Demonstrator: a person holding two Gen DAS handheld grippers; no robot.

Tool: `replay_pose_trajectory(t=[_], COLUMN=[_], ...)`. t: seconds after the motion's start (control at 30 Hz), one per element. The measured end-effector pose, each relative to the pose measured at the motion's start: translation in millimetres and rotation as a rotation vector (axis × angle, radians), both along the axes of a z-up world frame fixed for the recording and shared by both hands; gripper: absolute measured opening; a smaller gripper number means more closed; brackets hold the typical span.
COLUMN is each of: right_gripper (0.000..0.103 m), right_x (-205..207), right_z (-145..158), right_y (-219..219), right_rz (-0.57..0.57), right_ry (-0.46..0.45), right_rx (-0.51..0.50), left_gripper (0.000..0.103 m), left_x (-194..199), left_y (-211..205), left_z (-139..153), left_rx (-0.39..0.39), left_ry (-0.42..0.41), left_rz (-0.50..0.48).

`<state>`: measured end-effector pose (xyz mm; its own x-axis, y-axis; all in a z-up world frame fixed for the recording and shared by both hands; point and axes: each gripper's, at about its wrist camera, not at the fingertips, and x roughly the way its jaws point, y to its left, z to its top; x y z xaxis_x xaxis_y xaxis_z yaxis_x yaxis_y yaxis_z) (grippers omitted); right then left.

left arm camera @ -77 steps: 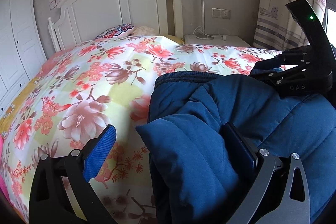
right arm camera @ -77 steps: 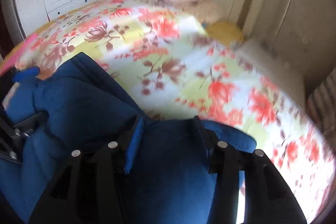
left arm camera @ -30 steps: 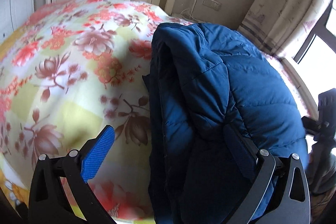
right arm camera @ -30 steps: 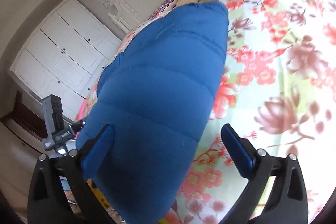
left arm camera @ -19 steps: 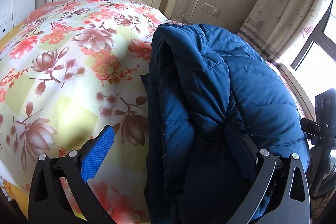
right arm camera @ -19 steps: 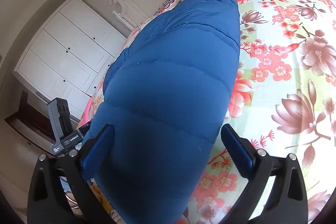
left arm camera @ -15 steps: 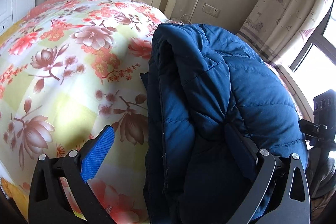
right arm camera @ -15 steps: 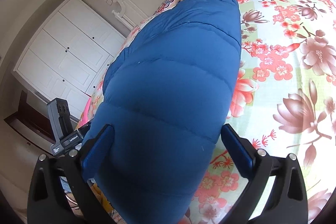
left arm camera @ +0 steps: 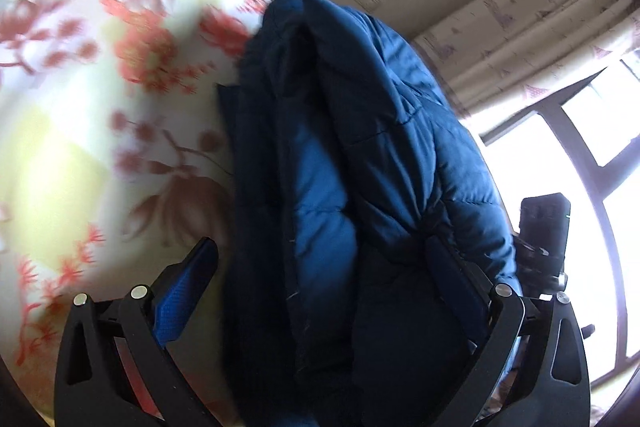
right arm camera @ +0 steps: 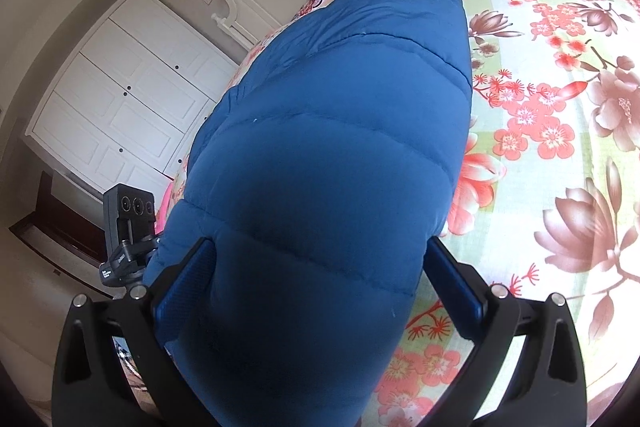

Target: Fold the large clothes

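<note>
**Two grippers, one puffy coat**

Both grippers had their blue pads spread wide, pinching nothing. The coat (right arm camera: 332, 155) was soft, blue and puffy, stitched in fat rows, and lay folded long on the flowered quilt (right arm camera: 560, 107). It sat between the fingers of the right gripper (right arm camera: 320, 283), which saw its smooth, rounded back and the white wardrobe (right arm camera: 120, 99). The left gripper (left arm camera: 320, 279) saw its open folds and dark inside, plus a curtain (left arm camera: 520, 27) and bright window (left arm camera: 580, 187). That view was blurry.

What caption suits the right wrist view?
Open right gripper straddling a folded blue jacket on a floral bedspread.
</note>
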<state>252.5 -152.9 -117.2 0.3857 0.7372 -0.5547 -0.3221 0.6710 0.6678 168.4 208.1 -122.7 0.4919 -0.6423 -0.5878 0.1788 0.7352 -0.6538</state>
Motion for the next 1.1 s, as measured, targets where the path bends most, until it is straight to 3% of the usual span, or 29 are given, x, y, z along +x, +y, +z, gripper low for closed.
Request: replay_pose_trajectory(t=[0.03,0.07,0.23,0.3,0.47,0.57,0.73,0.87,0.93,0.97,1.0,1.03,1.1], right_gripper=[0.101,0.1,0.074,0.065,0.059,0.058,0.058,0.059,0.065,0.078,0.086,0.087,0.094], right_x=[0,-1,-19,-25,-23,-3,49,97,126,135,133,130,119], right_z=[0,0,12,19,50,70,95,80,49,31,22,22,28], right_y=[0,-2,0,1,-21,-52,-115,-155,-173,-179,-194,-198,-202], right_rz=[0.006,0.011,0.007,0.004,-0.037,-0.094,-0.194,-0.244,-0.265,-0.282,-0.317,-0.329,-0.366], right_ry=[-0.01,-0.018,-0.148,-0.203,-0.362,-0.401,-0.437,-0.402,-0.298,-0.233,-0.221,-0.223,-0.234], right_rx=[-0.004,-0.007,-0.085,-0.112,-0.159,-0.18,-0.223,-0.264,-0.328,-0.362,-0.3,-0.269,-0.314], left_gripper=[0.082,0.076,0.047,0.044,0.04,0.04,0.04,0.04,0.041,0.046,0.053,0.053,0.057], left_x=[2,1,-13,-18,-10,17,95,151,182,187,185,182,175], left_y=[-1,0,-1,-6,-29,-54,-119,-163,-187,-191,-192,-192,-189], left_z=[-2,-3,7,14,34,51,72,62,29,15,8,6,5], left_rx=[-0.051,-0.085,-0.076,-0.078,-0.121,-0.127,-0.151,-0.1,-0.03,-0.013,-0.045,-0.05,-0.044], left_ry=[0.025,0.025,-0.067,-0.119,-0.192,-0.23,-0.252,-0.217,-0.088,-0.053,-0.087,-0.09,-0.093], left_rz=[-0.026,-0.032,-0.016,-0.012,-0.019,-0.042,-0.09,-0.094,-0.079,-0.076,-0.063,-0.053,-0.037])
